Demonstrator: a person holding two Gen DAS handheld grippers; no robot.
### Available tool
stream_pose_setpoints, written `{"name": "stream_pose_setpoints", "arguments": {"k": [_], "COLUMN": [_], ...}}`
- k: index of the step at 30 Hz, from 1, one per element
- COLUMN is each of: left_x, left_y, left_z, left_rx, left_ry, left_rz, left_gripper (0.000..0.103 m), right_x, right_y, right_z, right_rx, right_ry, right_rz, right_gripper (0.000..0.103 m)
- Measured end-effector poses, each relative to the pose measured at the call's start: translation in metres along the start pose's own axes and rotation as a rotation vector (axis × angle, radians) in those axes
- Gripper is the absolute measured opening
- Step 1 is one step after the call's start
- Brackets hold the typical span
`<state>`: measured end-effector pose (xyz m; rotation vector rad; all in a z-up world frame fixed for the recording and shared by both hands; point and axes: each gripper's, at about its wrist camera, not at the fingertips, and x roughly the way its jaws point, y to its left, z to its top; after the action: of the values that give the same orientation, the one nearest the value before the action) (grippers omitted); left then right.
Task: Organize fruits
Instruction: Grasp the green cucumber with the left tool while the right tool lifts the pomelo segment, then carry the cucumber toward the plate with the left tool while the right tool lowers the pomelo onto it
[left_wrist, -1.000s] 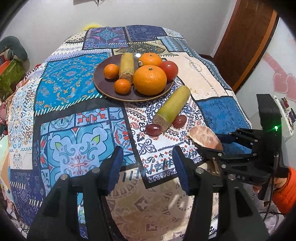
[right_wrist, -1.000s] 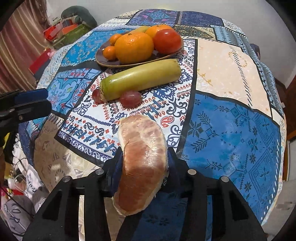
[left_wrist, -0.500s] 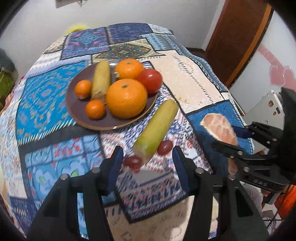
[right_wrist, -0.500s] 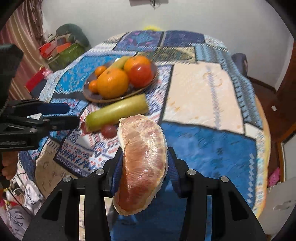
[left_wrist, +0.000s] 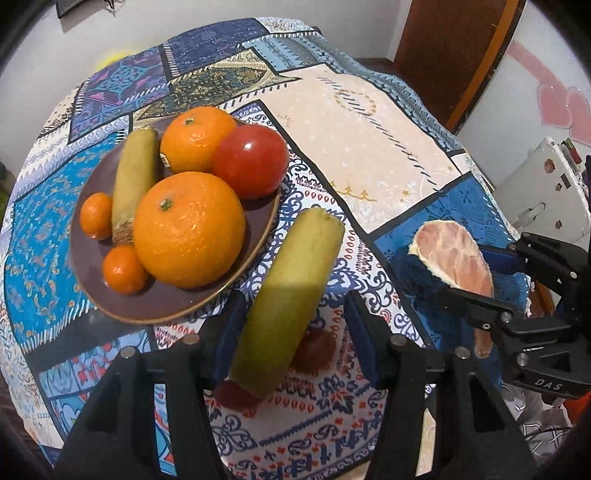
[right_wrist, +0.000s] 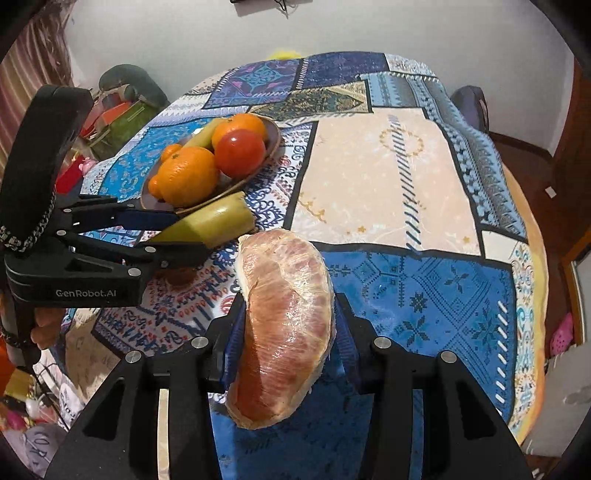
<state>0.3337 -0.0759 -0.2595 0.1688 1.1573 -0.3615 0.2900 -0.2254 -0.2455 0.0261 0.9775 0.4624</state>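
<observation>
My right gripper (right_wrist: 286, 341) pinches a peeled pomelo segment (right_wrist: 284, 325), lifted above the blue patch of the tablecloth (right_wrist: 424, 295). My left gripper (left_wrist: 291, 332) hangs spread around the green sugarcane piece (left_wrist: 291, 306), pads not touching it, two grapes (left_wrist: 314, 350) lying beneath, just beside the brown plate (left_wrist: 96, 273) of oranges (left_wrist: 188, 229) and a tomato (left_wrist: 251, 160).

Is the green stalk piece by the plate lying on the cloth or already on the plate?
On the cloth: green stalk piece lies beside the plate.
</observation>
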Motion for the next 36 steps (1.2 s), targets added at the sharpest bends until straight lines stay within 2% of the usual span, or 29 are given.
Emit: {"name": "stream_pose_setpoints", "arguments": {"k": [8,13,16,20,23,36], "left_x": [0.02,0.026,0.027,0.022,0.012,-0.067], "left_y": [-0.001,-0.007,-0.015,-0.018,-0.015,0.006], "left_z": [0.009,0.013,0.014,0.013,0.011,-0.014], "left_rx": [-0.001,-0.005,0.02,0.027,0.01,-0.085], "left_ry": [0.034,0.012,-0.006,-0.016,-0.033,-0.175], "left_rz": [0.002,0.018,0.078,0.095,0.089,0.065], "left_gripper": [0.055,0.055,0.05,0.043,0.039,0.036], "right_x": [0.016,0.021,0.02,0.017,0.015,-0.003], "right_y": [-0.009,-0.013,-0.015,-0.016,-0.017,-0.008], "right_z": [0.001,-0.001,0.0,-0.001,-0.001,0.014], "right_rx": [0.026,0.042,0.047,0.047,0.049,0.033], "right_ry": [0.016,0.018,0.014,0.008,0.008,-0.042], "right_rz": [0.023,0.04,0.04,0.033,0.032,0.012], "right_gripper": [0.041,0.042,0.042,0.042,0.042,0.041]}}
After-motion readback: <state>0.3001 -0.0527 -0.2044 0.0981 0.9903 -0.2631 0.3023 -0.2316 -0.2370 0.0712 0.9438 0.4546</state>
